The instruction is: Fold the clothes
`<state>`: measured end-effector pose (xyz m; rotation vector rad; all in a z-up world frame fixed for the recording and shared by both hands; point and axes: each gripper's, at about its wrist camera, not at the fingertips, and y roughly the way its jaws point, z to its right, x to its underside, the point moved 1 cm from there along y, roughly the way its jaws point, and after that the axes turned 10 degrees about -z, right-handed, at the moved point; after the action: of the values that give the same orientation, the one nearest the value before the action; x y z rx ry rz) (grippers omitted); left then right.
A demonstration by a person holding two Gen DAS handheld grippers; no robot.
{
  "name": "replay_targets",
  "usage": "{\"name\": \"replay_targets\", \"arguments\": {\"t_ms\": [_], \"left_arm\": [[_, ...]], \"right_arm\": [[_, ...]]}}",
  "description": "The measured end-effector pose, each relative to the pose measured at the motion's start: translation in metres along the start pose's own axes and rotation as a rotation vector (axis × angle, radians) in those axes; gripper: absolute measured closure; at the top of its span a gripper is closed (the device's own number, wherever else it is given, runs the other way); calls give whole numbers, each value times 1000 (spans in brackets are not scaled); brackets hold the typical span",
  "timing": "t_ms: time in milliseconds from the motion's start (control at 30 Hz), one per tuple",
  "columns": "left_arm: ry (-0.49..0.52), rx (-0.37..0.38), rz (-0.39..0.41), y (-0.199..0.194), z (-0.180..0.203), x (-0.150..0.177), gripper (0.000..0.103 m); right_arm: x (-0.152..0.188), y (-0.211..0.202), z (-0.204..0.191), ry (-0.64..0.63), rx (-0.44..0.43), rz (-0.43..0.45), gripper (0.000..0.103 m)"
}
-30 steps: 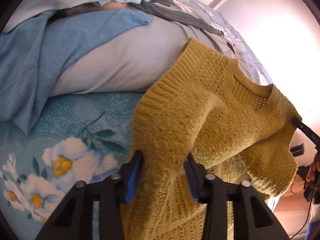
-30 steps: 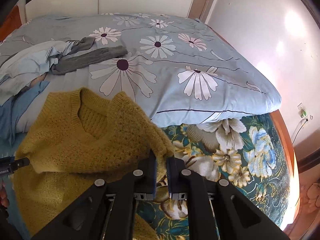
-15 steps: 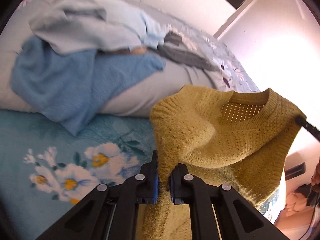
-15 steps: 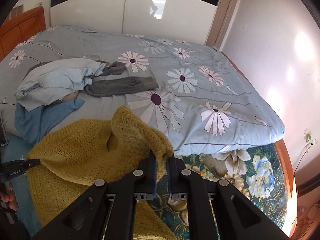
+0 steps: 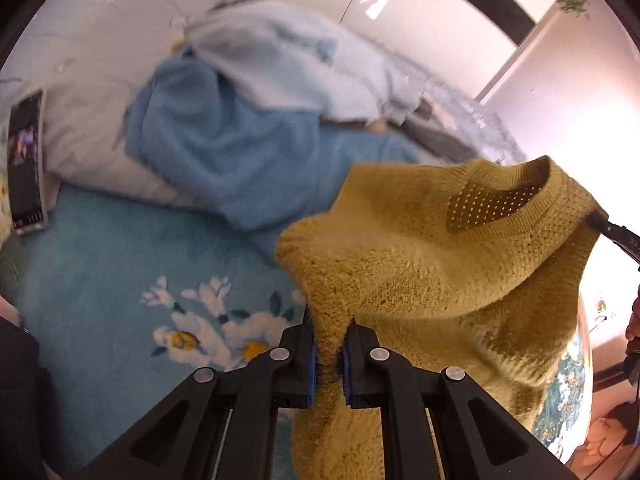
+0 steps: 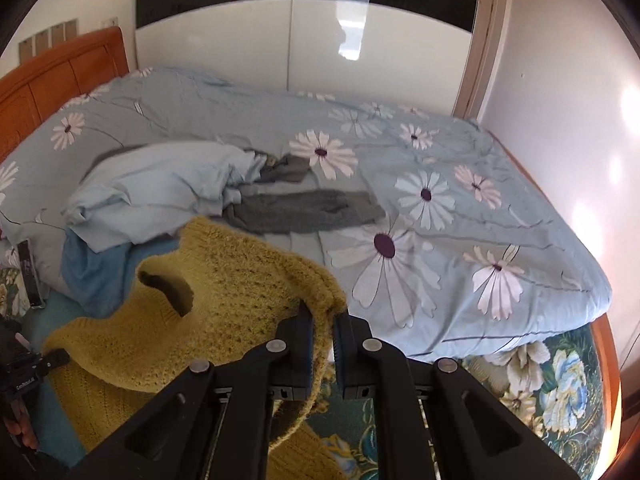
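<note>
A mustard-yellow knit sweater [image 5: 440, 264] hangs in the air between both grippers, its round neckline facing up. My left gripper [image 5: 329, 332] is shut on one shoulder of it. The sweater [image 6: 224, 304] also fills the lower left of the right wrist view, where my right gripper [image 6: 322, 320] is shut on the other shoulder. The tip of the right gripper shows at the far right edge of the left wrist view, at the sweater's collar. The sweater's lower part drops out of sight below the fingers.
On the bed lie a blue garment [image 5: 240, 148], a pale blue garment [image 6: 160, 188] and a grey garment [image 6: 308, 210] on a daisy-print quilt [image 6: 460, 184]. A dark flat box [image 5: 26, 168] rests at the left. A teal floral sheet [image 5: 120, 272] lies below; wardrobe [image 6: 304, 28] behind.
My left gripper closed on the sweater's shoulder. Both grippers then rose with the sweater, so more of the bed and wardrobe come into view.
</note>
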<state>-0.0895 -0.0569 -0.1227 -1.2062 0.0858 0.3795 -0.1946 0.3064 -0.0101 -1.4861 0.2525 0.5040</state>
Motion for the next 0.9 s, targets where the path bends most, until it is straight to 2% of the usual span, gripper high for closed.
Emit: {"name": "replay_targets", "arguments": {"t_ms": [100, 200, 300, 367, 467, 600, 667, 733, 867, 900], "left_arm": [[-36, -16, -46, 20, -15, -1, 90], [-48, 8, -69, 28, -23, 0, 86], [-52, 58, -81, 26, -30, -1, 74], [-38, 89, -83, 18, -31, -2, 62], [14, 119, -75, 3, -27, -11, 51], [157, 62, -46, -6, -6, -41, 43], [236, 36, -48, 1, 11, -62, 42], [315, 17, -60, 10, 26, -82, 41], [497, -45, -100, 28, 57, -108, 39], [537, -56, -111, 33, 65, -113, 39]], "right_arm": [[-4, 51, -1, 22, 7, -107, 95], [6, 86, 15, 88, 25, -184, 95], [16, 110, 30, 145, 26, -242, 95], [22, 118, 36, 149, 26, -259, 95], [28, 121, 38, 134, 7, -269, 95], [26, 116, 36, 79, -11, -268, 93], [24, 111, 36, 44, -13, -264, 86], [20, 103, 36, -9, 0, -252, 70], [10, 87, 39, -126, 15, -215, 58], [7, 88, 40, -145, 5, -214, 50]]}}
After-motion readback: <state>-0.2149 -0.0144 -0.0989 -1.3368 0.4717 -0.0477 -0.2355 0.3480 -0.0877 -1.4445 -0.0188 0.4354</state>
